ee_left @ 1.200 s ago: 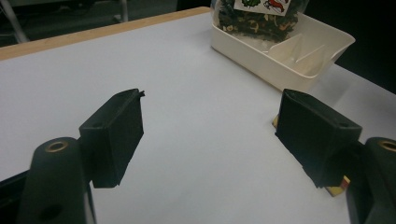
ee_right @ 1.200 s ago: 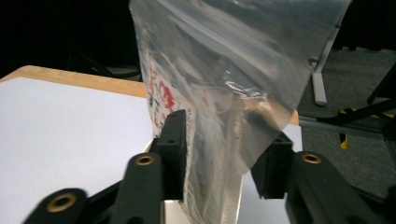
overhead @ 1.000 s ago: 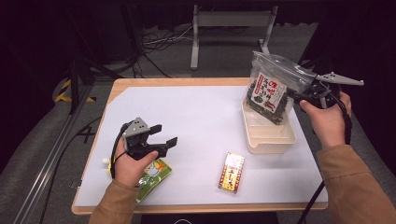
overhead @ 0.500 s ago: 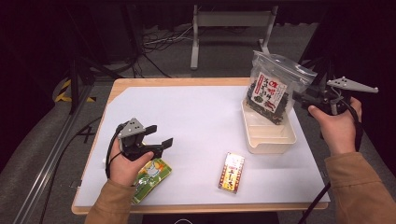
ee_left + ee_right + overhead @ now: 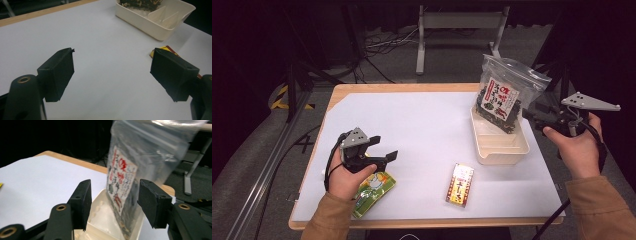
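Seaweed bag (image 5: 504, 95): a see-through bag with dark bits and a red and white label. It stands up in the far end of the cream tray, leaning a little. The right gripper view shows it close up (image 5: 135, 177), just past the two black jaws and not pinched by them.

Table (image 5: 427, 125): a big wood top with a white sheet over most of it. This is the biggest thing here.

Cream tray (image 5: 507, 150): a long plastic box on the right side of the white sheet. It has little walls inside. The left gripper view shows its near corner (image 5: 160, 27) with the dark bag at the back.

Right gripper (image 5: 534, 119): held in the right hand off the right side of the tray, near the bag. Its jaws stand wide apart and have just closed a little. Nothing is squeezed between them. The bag is free.

Left gripper (image 5: 384, 152): held in the left hand low on the left side of the sheet. Its jaws stand open and have just been opening a bit more, with bare white sheet between them.

Green packet (image 5: 372, 192): lies flat at the near left edge, partly under the left hand.

Red and yellow box (image 5: 460, 184): lies flat near the front, between the green packet and the tray. One corner (image 5: 165, 48) peeks past a jaw in the left gripper view.
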The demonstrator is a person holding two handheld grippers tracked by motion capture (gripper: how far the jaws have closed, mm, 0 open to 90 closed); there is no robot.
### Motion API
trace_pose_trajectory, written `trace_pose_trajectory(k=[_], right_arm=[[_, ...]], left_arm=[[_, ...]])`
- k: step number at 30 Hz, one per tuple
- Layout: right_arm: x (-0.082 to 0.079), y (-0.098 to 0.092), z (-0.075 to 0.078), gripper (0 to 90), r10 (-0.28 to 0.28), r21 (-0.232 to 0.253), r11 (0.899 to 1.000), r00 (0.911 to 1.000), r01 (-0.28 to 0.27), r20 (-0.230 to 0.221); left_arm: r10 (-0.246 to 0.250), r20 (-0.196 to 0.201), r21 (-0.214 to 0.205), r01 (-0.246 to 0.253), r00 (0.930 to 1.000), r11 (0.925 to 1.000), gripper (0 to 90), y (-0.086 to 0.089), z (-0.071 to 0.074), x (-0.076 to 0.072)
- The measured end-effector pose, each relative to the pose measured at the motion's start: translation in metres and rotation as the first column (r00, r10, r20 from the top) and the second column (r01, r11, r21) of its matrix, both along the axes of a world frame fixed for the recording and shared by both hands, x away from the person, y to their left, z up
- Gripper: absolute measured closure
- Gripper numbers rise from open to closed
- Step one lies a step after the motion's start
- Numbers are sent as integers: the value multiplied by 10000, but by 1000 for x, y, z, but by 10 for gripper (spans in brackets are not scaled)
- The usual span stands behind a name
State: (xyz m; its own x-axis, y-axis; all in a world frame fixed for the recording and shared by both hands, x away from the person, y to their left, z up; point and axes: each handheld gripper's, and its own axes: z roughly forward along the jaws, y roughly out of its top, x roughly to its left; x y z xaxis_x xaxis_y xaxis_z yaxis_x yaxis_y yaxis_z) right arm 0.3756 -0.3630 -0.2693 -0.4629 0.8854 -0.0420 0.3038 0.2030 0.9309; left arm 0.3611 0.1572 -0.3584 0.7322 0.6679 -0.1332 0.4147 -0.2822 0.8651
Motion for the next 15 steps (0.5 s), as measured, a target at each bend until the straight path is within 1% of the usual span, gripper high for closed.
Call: trace_pose_trajectory(k=[1,3,5,6,9,12,13,15], right_arm=[[-2,2,0,451,149,-74,9999,9999,-149,-15],[-5,6,-1,451,390,-147,9991,9992,-391,-29],[-7,10,-2,451,647,-238,9976,9979,-649,-79],[-8,12,-3,450,765,-240,9968,9970,-767,-93],[-12,18,-6,448,1225,-189,9922,9923,-1229,-207],[-15,24,-9,436,1618,-147,9866,9864,-1623,-291],[-16,26,-10,431,1694,-127,9854,9851,-1698,-293],[-18,30,-13,426,1903,-100,9816,9813,-1906,-275]], left_arm=[[1,-45,-9,-1,10000,10000,188,0,0,0],[-52,-62,125,53,10000,9999,184,2,1,1],[37,-42,131,-36,10000,9999,183,3,1,0],[12,-38,227,-11,10000,9997,183,4,1,1],[-117,-274,379,128,9996,9992,183,5,0,0],[-239,-375,606,262,9990,9978,183,7,0,0],[-283,-340,687,306,9990,9972,183,7,0,0],[-284,-364,735,310,9989,9968,181,8,0,-1]])
